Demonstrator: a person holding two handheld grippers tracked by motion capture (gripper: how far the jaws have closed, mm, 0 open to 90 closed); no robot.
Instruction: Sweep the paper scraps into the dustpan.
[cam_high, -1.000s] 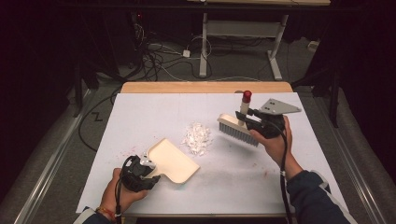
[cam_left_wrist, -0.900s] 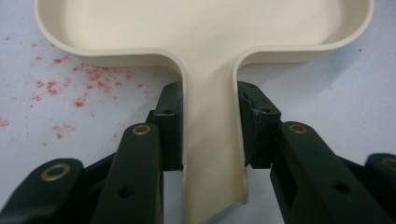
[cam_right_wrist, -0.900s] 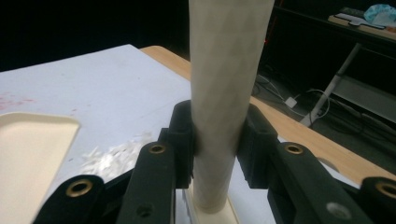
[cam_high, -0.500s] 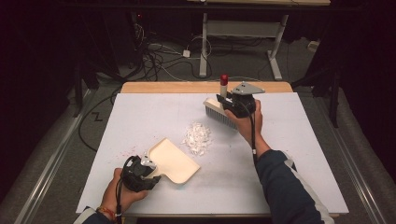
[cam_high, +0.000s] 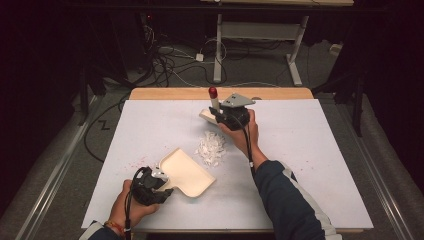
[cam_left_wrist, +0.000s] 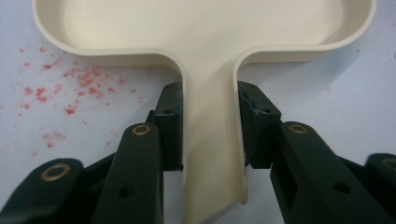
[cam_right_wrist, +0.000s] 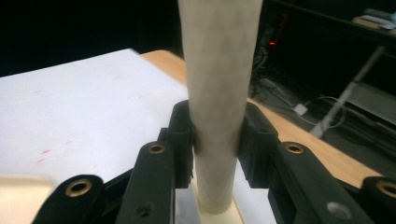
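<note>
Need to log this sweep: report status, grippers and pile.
Left gripper shut on cream plastic dustpan. Right gripper shut on cream brush, beyond white scrap pile. Nothing between pile and pan.

- The left gripper (cam_left_wrist: 212, 135) is black, with blocky pads and brass-ringed pivot holes along its linkage arms at the bottom of the frame.
- The right gripper (cam_right_wrist: 217, 140) has the same black links, brass rivets and small screw holes.
- In the high view's centre, a grey three-cornered plate tops it.
- A black cable trails down each forearm.
- A dark sleeve with pale stripes sits at lower right; an orange wristband sits at lower left.
</note>
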